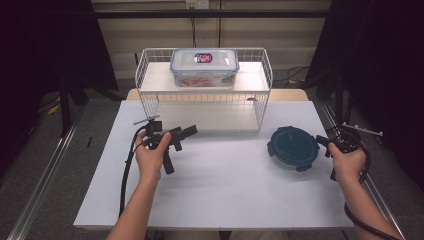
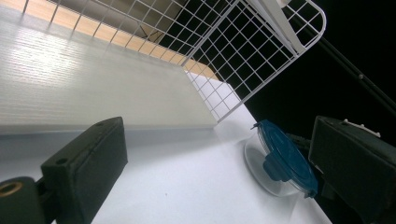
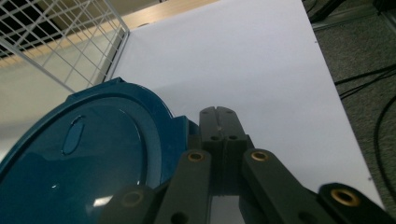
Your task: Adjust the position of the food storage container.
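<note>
Right gripper (image 1: 326,141), jaws together, sits beside the round blue-lidded container (image 1: 293,147) near the table's (image 1: 225,190) right edge; left gripper (image 1: 187,132) jaws apart

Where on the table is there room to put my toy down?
The biggest bare patch is the middle of the table, between the left gripper and the round blue-lidded container, running to the near edge. The low shelf under the wire rack is bare too. It is crowded at the right edge, where the right gripper sits beside the container.
</note>
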A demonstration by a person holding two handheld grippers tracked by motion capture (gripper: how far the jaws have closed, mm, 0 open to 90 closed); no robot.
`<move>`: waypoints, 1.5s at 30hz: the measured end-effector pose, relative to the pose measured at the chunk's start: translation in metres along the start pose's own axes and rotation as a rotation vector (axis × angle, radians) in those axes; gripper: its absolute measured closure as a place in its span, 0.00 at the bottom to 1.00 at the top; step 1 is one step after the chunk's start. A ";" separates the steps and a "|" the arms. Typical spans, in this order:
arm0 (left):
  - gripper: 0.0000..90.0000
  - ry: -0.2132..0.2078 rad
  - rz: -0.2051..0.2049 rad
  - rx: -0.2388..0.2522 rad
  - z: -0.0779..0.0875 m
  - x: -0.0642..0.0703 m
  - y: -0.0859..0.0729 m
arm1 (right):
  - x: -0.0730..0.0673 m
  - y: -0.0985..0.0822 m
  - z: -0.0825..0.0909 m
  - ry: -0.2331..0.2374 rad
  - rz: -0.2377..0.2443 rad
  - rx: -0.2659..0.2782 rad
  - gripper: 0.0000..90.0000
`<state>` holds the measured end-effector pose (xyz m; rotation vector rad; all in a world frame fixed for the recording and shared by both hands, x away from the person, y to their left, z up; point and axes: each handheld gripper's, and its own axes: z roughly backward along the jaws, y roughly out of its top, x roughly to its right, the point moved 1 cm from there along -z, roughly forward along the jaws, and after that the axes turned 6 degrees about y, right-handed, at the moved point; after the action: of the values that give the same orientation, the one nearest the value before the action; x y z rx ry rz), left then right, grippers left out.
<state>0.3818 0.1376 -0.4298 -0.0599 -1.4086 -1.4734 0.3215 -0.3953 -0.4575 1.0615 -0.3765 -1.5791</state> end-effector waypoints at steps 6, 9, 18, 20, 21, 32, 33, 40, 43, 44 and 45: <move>0.05 0.001 -0.020 -0.010 -0.005 0.001 -0.002 | -0.009 -0.009 0.000 0.007 0.002 0.017 1.00; 0.05 0.002 -0.007 -0.019 -0.005 0.003 -0.002 | -0.017 -0.012 -0.002 0.019 0.010 0.019 1.00; 0.05 0.006 -0.019 -0.019 -0.004 0.002 -0.001 | -0.057 -0.026 -0.019 0.096 0.037 -0.010 1.00; 0.05 0.007 -0.021 -0.020 -0.003 0.002 -0.002 | -0.067 -0.028 -0.023 0.103 0.060 -0.014 1.00; 0.05 0.001 -0.021 -0.022 -0.003 0.002 -0.002 | -0.072 -0.029 -0.025 0.110 0.065 -0.021 1.00; 0.05 0.015 -0.021 -0.028 -0.002 0.002 -0.002 | -0.097 -0.037 -0.038 0.153 0.084 -0.023 1.00; 0.05 0.019 -0.020 -0.027 -0.002 0.002 -0.002 | -0.098 -0.038 -0.038 0.154 0.083 -0.029 1.00; 0.05 0.027 -0.030 -0.040 -0.001 -0.001 -0.003 | -0.099 -0.039 -0.038 0.155 0.112 -0.038 1.00; 0.05 0.025 -0.022 -0.035 -0.001 0.000 -0.003 | -0.097 -0.040 -0.035 0.161 0.117 -0.041 1.00; 0.05 0.029 -0.024 -0.033 -0.001 0.000 -0.003 | -0.097 -0.040 -0.033 0.163 0.113 -0.045 1.00; 0.05 0.029 -0.024 -0.034 -0.001 0.000 -0.003 | -0.096 -0.041 -0.031 0.166 0.114 -0.049 1.00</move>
<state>0.3800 0.1361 -0.4325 -0.0427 -1.3658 -1.5123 0.3168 -0.2864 -0.4631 1.1053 -0.2796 -1.3821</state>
